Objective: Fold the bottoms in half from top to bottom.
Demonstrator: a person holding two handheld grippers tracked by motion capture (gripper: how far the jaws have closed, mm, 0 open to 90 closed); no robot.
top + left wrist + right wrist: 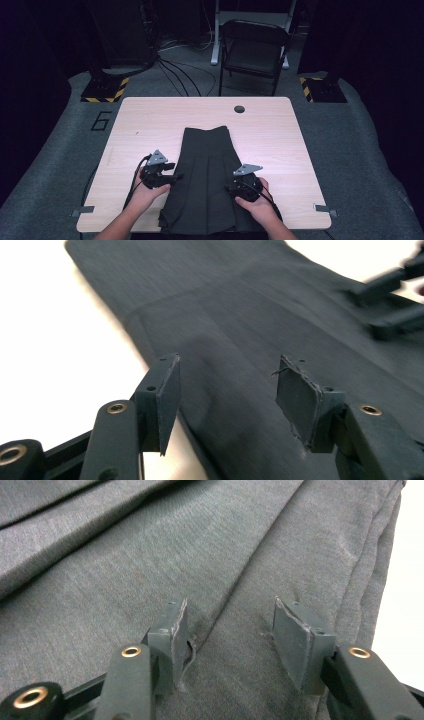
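Skirt (205, 180) flat on table (280, 130), lying between both tongs. Left gripper (227, 390) spread wide, straddling the near left edge of the cloth. Right gripper (230, 640) spread too, hovering right over a pleat near the right edge. Probably lining up for a fold: best to go low, bite one layer cleanly on each side, lift evenly.

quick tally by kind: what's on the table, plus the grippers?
Dark grey pleated fabric skirt: 1
Black two-jaw hand-held gripper: 2, left, right, both open over the skirt
Total: 3
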